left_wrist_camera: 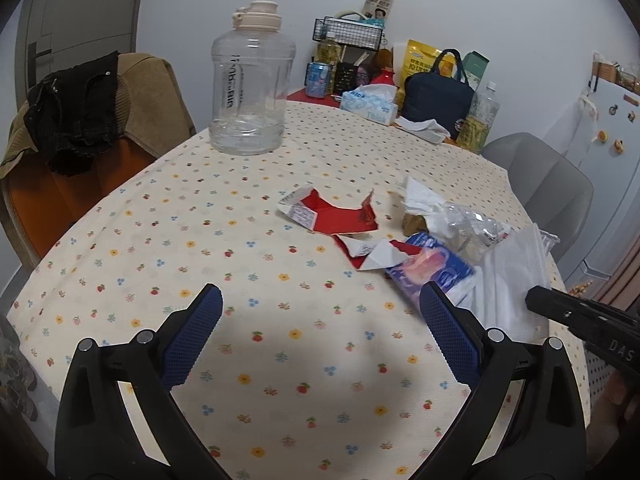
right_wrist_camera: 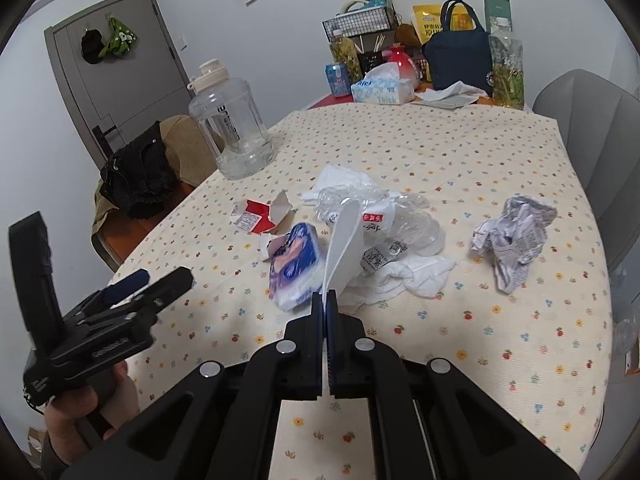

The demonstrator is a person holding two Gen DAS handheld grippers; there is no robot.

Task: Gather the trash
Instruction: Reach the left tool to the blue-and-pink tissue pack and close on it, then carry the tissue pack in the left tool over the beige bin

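Right gripper clamped on the near edge of a white tissue sheet, thin and curled upward over the trash pile on the floral tablecloth; left gripper spread apart, empty.

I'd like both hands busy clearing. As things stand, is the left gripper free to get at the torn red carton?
Probably yes. The left gripper is open and empty, and bare tablecloth lies between it and the torn red carton. The right gripper, shut on the white tissue, sits off to the side.
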